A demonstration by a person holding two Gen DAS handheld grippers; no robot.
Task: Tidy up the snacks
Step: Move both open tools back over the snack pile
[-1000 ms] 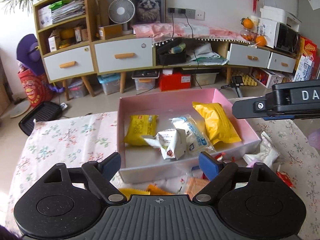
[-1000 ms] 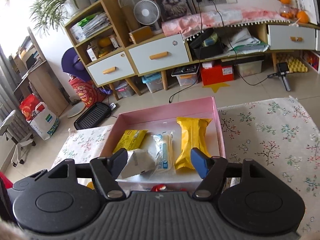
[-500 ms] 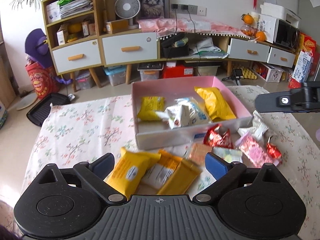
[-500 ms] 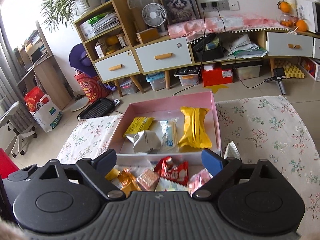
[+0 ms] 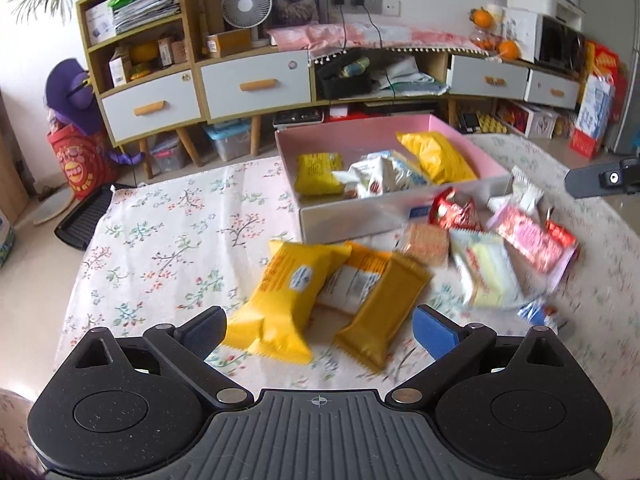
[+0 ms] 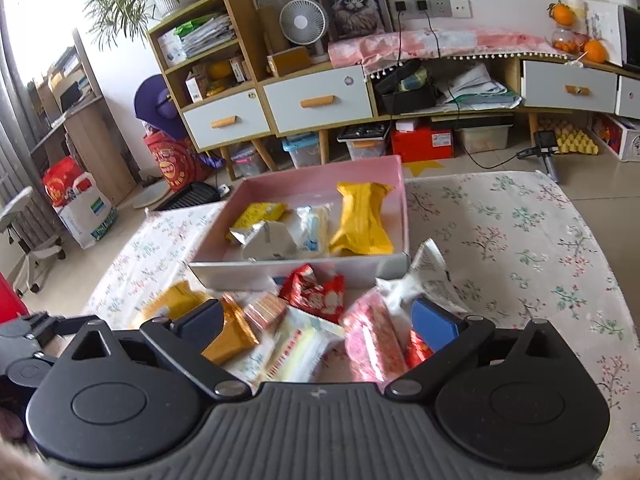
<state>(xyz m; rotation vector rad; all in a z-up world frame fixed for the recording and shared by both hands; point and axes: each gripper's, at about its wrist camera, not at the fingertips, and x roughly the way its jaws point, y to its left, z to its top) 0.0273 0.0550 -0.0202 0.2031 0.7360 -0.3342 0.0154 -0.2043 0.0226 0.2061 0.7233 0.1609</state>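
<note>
A pink box (image 5: 400, 216) (image 6: 296, 270) on the floral cloth holds a small yellow pack (image 5: 318, 174), white packs (image 5: 380, 178) and a big yellow pack (image 5: 438, 156) (image 6: 362, 220). Loose snacks lie in front of it: a yellow pack (image 5: 280, 300), a golden-brown bar (image 5: 384, 316) (image 6: 230, 334), a red pack (image 5: 456, 210) (image 6: 314, 294), a pink pack (image 5: 528, 238) (image 6: 374, 340), a pale green pack (image 5: 490, 276) (image 6: 298, 350). My left gripper (image 5: 320, 330) is open and empty over the yellow packs. My right gripper (image 6: 318, 324) is open and empty over the pale green and pink packs.
The table edge runs along the left, with a black grill pan (image 5: 84, 220) on the floor beyond. Cabinets with drawers (image 5: 256, 88) stand behind. The right gripper's body (image 5: 604, 178) shows at the right of the left wrist view. Bare cloth (image 6: 520, 248) lies right of the box.
Both grippers have drawn back from the box and opened wider. The loose snacks in front of the box have come into view between the fingers.
</note>
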